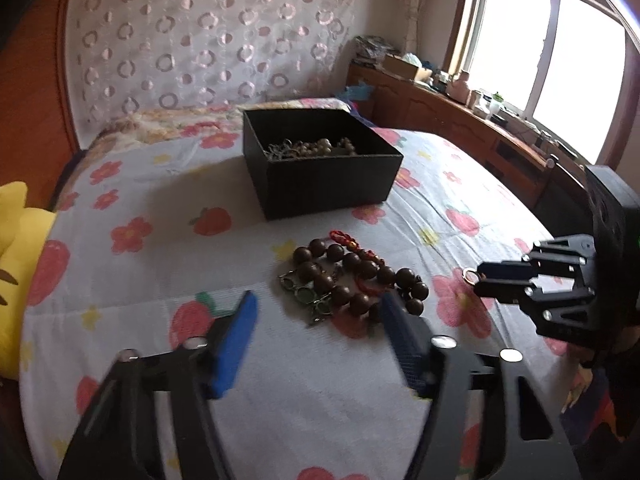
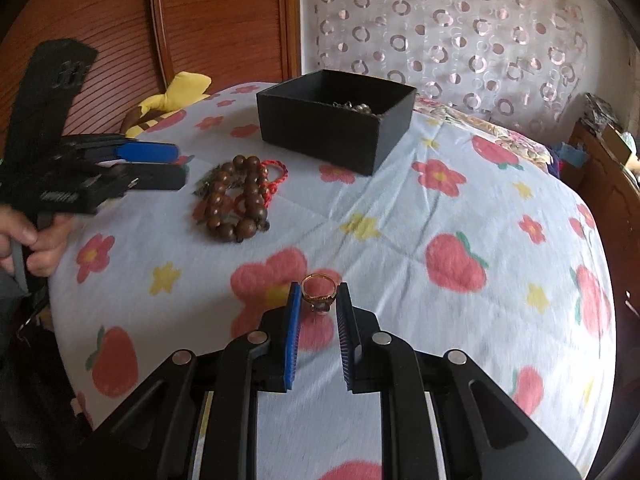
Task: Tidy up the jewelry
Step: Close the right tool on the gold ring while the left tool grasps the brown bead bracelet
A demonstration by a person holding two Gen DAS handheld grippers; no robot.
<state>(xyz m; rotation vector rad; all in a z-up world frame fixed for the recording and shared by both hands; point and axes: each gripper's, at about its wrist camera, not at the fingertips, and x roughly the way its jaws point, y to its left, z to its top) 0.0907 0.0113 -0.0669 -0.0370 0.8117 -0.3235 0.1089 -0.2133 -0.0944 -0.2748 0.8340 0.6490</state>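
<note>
A pile of jewelry lies on the flowered bedspread: a brown bead bracelet [image 1: 352, 276] [image 2: 236, 200], a red cord bracelet [image 1: 348, 240] [image 2: 274, 178] and a metal chain [image 1: 308, 292]. A black open box [image 1: 320, 164] [image 2: 336, 120] behind it holds more beads and chains. My left gripper [image 1: 320, 312] [image 2: 176, 164] is open, just short of the pile, empty. My right gripper [image 2: 319, 294] [image 1: 478, 282] is shut on a gold ring [image 2: 318, 290] [image 1: 470, 276], held above the bedspread right of the pile.
A yellow plush toy [image 1: 16, 264] [image 2: 176, 92] lies at the bed's left edge by the wooden headboard [image 2: 180, 20]. A wooden cabinet [image 1: 460, 120] with clutter runs under the window on the right. A patterned curtain [image 1: 208, 32] hangs behind the bed.
</note>
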